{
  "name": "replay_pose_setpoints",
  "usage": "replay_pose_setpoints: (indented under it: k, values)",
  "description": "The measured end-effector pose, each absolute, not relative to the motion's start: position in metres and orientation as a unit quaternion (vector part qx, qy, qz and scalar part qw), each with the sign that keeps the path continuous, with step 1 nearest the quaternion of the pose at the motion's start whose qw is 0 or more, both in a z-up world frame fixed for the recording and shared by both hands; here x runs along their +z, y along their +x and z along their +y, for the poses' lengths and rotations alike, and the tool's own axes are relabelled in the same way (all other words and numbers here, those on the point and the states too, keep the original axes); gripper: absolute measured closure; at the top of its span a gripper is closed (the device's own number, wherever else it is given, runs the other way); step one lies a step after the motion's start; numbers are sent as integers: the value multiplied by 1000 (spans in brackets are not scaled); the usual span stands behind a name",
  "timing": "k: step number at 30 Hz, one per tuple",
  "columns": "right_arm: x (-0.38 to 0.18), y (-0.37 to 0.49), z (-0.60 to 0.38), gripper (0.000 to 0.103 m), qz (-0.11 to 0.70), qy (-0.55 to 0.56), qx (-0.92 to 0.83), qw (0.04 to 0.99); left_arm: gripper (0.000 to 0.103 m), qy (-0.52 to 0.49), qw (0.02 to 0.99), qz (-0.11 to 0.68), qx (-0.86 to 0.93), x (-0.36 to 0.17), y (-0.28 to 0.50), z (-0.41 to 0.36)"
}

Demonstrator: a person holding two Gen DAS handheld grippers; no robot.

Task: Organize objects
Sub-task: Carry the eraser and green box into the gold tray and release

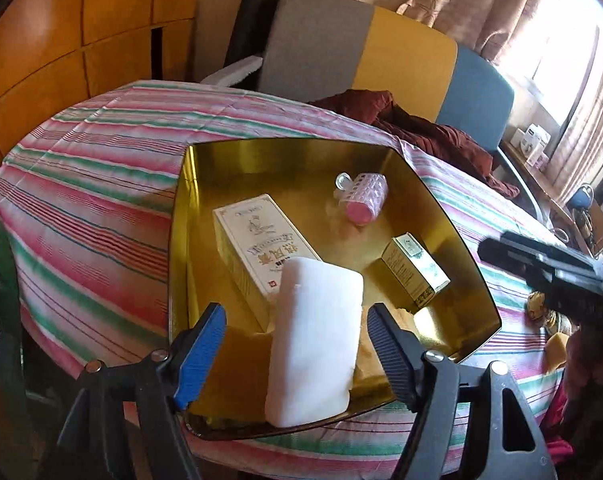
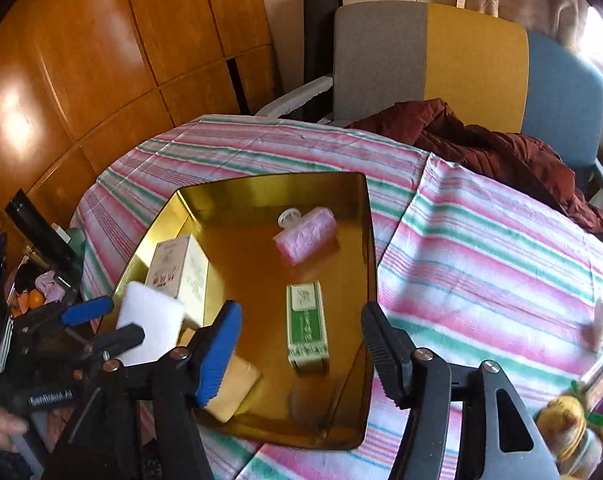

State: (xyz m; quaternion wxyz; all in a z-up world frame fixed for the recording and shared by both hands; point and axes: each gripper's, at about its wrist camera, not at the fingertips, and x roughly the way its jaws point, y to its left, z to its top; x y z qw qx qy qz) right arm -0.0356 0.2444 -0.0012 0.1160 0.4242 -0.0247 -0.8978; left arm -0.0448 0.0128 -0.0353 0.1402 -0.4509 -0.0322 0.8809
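Left wrist view: left gripper (image 1: 295, 350) jaws spread, clear of the white sponge (image 1: 315, 344) propped upright in the gold tray (image 1: 181, 248); right gripper (image 2: 299, 350) spread above the green box (image 2: 306, 326)

Both grippers: black plastic frames w/ silver pivot screws. Left gripper (image 1: 295, 340) & right gripper (image 2: 301, 344) each have one blue ribbed pad, one black ribbed pad. White lettering on left gripper's body.
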Motion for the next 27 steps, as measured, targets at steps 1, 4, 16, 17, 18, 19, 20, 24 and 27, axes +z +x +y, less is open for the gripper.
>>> replay_pose_setpoints:
  k: [1,4,16,17,18,19,20,24,27]
  values:
    - [-2,-32,244,34,-24,425,-898,115,30,-448,138,-31,883,-33,-44,11]
    - [-6,-25,242,32,-25,428,-896,114,30,-427,124,-33,895,-21,-36,7]
    - [-3,1,227,6,-10,409,-906,109,30,-377,91,-24,921,7,-23,4]
    - [-3,3,227,5,-9,409,-906,109,30,-376,92,-16,922,8,-22,6]
    - [-4,4,226,4,-9,411,-905,110,30,-374,91,-10,923,8,-21,8]
    - [-5,5,227,4,-9,412,-905,109,30,-373,94,-7,923,9,-20,9]
    - [-5,6,227,4,-9,412,-905,108,30,-373,97,-5,923,9,-19,11]
    - [-6,11,232,4,-15,412,-906,99,30,-373,105,-8,922,8,-15,13]
    - [-4,15,237,1,-19,407,-909,90,30,-380,101,-19,919,5,-16,11]
